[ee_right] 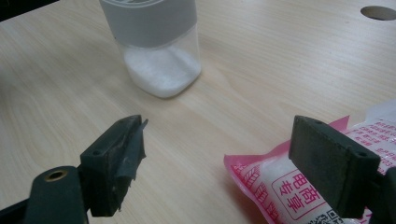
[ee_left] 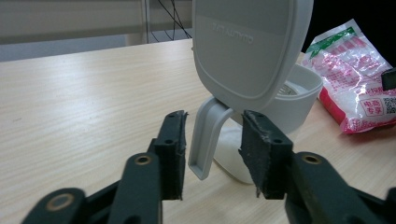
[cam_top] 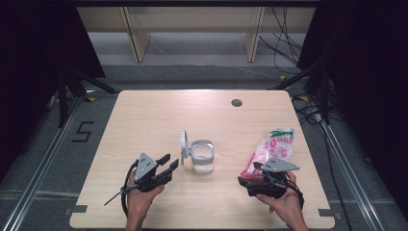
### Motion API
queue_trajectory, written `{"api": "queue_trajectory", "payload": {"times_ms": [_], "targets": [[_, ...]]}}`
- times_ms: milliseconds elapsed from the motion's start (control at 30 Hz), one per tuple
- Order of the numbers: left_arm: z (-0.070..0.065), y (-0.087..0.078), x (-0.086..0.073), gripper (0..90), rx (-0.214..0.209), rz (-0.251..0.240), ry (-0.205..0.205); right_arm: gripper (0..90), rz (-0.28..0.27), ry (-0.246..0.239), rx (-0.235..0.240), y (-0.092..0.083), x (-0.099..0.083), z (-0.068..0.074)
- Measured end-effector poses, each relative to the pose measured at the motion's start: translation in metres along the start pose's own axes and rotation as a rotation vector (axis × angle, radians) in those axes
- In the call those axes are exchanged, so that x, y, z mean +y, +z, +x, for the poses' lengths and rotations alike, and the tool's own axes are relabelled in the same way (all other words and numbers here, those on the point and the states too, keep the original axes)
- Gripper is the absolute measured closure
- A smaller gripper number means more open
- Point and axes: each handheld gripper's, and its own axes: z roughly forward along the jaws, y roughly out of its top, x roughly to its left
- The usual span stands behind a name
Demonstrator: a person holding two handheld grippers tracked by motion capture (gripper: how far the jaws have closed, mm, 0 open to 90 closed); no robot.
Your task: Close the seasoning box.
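Pale wood-grain table point(cam_top: 159, 110) is taking up the middle of the high view, sitting on a grey floor with dark curtains hanging at both sides and cables trailing across the floor behind it. Near the table's right edge a pink and white bag point(cam_top: 275, 147) with a green top is lying flat, its near end reaching to the right gripper point(cam_top: 246, 181), which a hand is holding low over the wood. Its jaws are standing wide apart, and in the right gripper view one pad is sitting over the bag's corner point(ee_right: 280, 186) while the other is hanging over bare wood, so nothing is being squeezed. At the table's centre a clear jar point(cam_top: 202, 156) with a grey collar is standing upright, a layer of white powder point(ee_right: 163, 70) lying in its bottom. Its grey flip lid point(cam_top: 184, 143) is standing open and upright on the jar's left side. The left gripper point(cam_top: 168, 163) is pointing at that lid from the left; in the left gripper view the lid's hinge strap point(ee_left: 208, 135) is sitting between the two pads, which are partly open and not pressing on it.
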Motion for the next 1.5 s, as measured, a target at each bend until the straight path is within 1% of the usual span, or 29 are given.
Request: {"api": "queue_trajectory", "payload": {"times_ms": [33,67,167,200,233,267,300,333,367,400,433,467,500,533,567,600,667,767,800,833,867,967,1000,1033,1067,1200,1233,1433,1500], "targets": [[0.002,0.0,0.001,63.4,-0.004,0.003,0.027,19.1,0.0,0.005,-0.002,0.0,0.0,0.001],[0.001,0.001,0.002,65.7,-0.007,0.001,0.028,19.1,0.0,0.004,-0.003,0.0,0.0,0.001],[0.003,0.002,0.004,73.0,-0.002,0.006,0.062,19.4,-0.01,0.002,-0.032,-0.001,-0.001,0.002],[0.002,0.002,0.004,75.2,0.001,0.008,0.039,19.5,-0.007,-0.002,-0.023,0.0,-0.001,0.002],[0.002,0.002,0.005,77.4,0.001,0.005,0.043,19.7,-0.005,-0.001,-0.02,0.0,-0.001,0.002],[0.003,0.002,0.006,79.2,-0.001,0.002,0.044,19.8,-0.006,-0.025,-0.041,0.0,0.0,0.002],[0.003,0.003,0.007,80.4,-0.005,0.002,0.042,19.8,0.008,0.016,-0.019,0.0,-0.001,0.005],[0.004,0.003,0.008,81.7,-0.022,-0.011,0.055,19.8,0.004,-0.004,-0.023,0.0,-0.001,0.003],[0.004,0.004,0.009,83.5,-0.03,-0.017,0.049,19.9,0.007,-0.004,-0.013,0.001,-0.001,0.003],[0.003,0.004,0.011,85.2,-0.033,-0.019,0.047,20.0,0.001,-0.004,-0.009,0.001,-0.001,0.004],[0.003,0.005,0.012,86.9,-0.03,-0.017,0.065,20.0,0.007,-0.008,-0.001,0.001,-0.001,0.003],[0.002,0.005,0.014,87.8,-0.026,-0.023,0.067,20.0,0.011,-0.008,-0.012,0.0,-0.001,0.003],[0.0,0.006,0.015,88.3,-0.033,-0.033,0.065,20.1,0.006,0.019,-0.01,0.0,-0.002,0.005],[-0.001,0.005,0.016,88.6,-0.029,-0.029,0.071,20.1,0.007,0.011,-0.017,-0.001,-0.002,0.004],[-0.001,0.006,0.018,88.9,-0.03,-0.029,0.082,20.1,0.012,0.02,-0.018,-0.001,-0.002,0.005],[-0.002,0.007,0.019,88.9,-0.03,-0.031,0.078,20.1,0.003,0.007,-0.024,-0.001,-0.002,0.003],[-0.003,0.007,0.021,89.0,-0.031,-0.033,0.087,20.2,0.002,0.013,-0.024,-0.001,-0.003,0.004],[-0.003,0.008,0.024,89.0,-0.028,-0.036,0.098,20.4,-0.003,-0.02,-0.03,-0.001,-0.003,0.003],[-0.003,0.008,0.025,89.0,-0.027,-0.034,0.1,20.4,-0.001,-0.018,-0.03,-0.001,-0.003,0.003],[-0.003,0.008,0.026,89.0,-0.033,-0.042,0.097,20.4,0.006,0.012,-0.024,-0.001,-0.003,0.005],[-0.003,0.007,0.027,89.0,-0.025,-0.038,0.102,20.4,0.004,-0.002,-0.027,-0.001,-0.003,0.003],[-0.004,0.008,0.03,89.0,-0.032,-0.046,0.101,20.4,0.005,0.008,-0.022,-0.001,-0.003,0.003],[-0.005,0.009,0.03,89.1,-0.04,-0.054,0.081,20.5,0.004,0.008,-0.022,-0.001,-0.003,0.004],[-0.005,0.009,0.032,89.1,-0.046,-0.048,0.103,20.6,0.006,0.004,-0.022,-0.001,-0.003,0.004],[-0.006,0.01,0.032,89.1,-0.045,-0.049,0.093,20.6,0.006,0.003,-0.022,-0.001,-0.003,0.004],[-0.008,0.012,0.035,89.1,-0.051,-0.047,0.105,20.6,0.008,0.002,-0.023,-0.001,-0.004,0.004],[-0.009,0.012,0.035,89.1,-0.051,-0.046,0.098,20.6,0.007,0.0,-0.023,-0.001,-0.004,0.004],[-0.01,0.013,0.037,89.1,-0.058,-0.059,0.109,20.6,0.005,0.003,-0.022,-0.002,-0.004,0.004],[-0.011,0.012,0.038,89.1,-0.051,-0.055,0.112,20.6,0.012,0.001,-0.016,-0.002,-0.004,0.004]]}}
